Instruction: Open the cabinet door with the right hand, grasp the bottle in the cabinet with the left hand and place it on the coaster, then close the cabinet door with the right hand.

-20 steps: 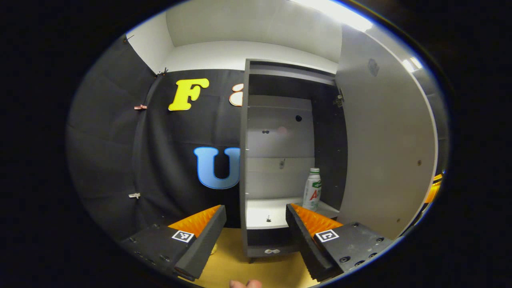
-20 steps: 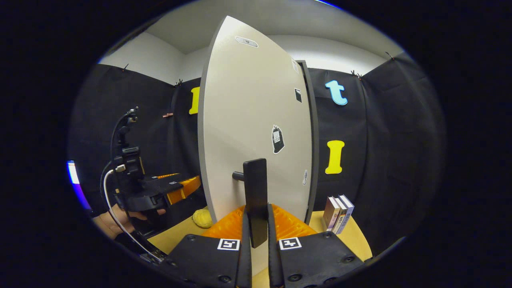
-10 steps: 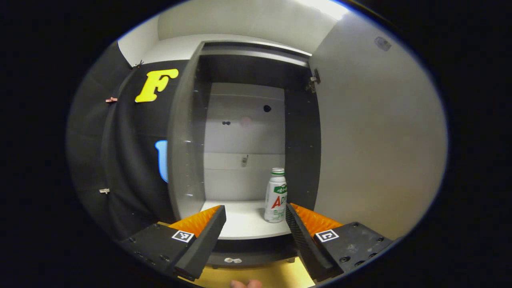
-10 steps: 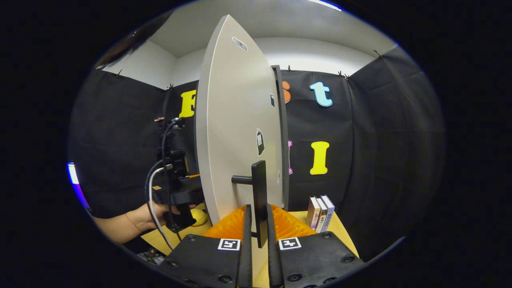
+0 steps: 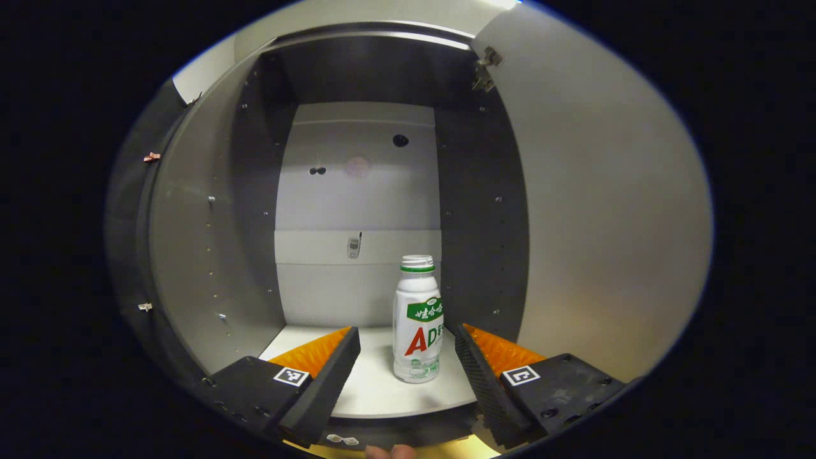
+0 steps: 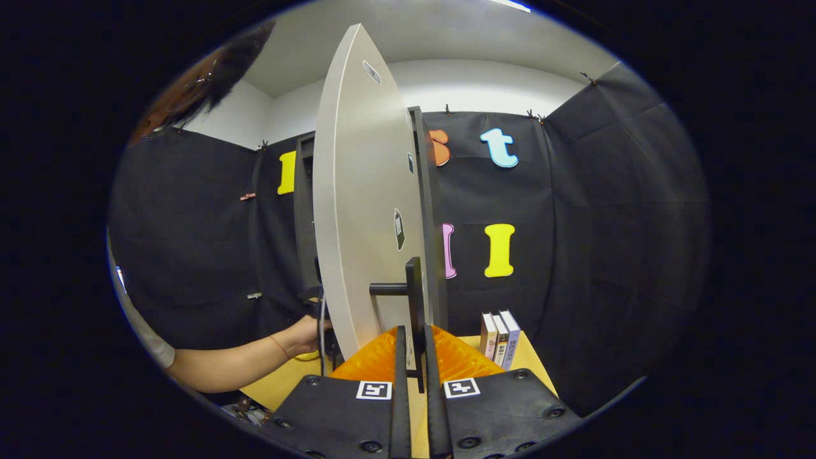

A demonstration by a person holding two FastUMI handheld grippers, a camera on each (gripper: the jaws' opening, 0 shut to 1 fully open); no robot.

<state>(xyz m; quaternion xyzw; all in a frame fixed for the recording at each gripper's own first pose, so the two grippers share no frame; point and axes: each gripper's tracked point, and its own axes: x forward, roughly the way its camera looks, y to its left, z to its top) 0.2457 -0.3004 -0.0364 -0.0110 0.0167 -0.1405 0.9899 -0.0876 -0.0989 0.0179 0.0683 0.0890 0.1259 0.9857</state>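
Our left hand-held gripper (image 5: 407,341) gapes wide before the upright bottle (image 5: 417,320) on the cabinet shelf (image 5: 376,392); our right hand-held gripper (image 6: 411,341) clamps the door handle (image 6: 414,299).

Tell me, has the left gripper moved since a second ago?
Yes. The left gripper has advanced toward the grey cabinet: its interior looms larger, and the white plastic bottle now stands between the open fingers.
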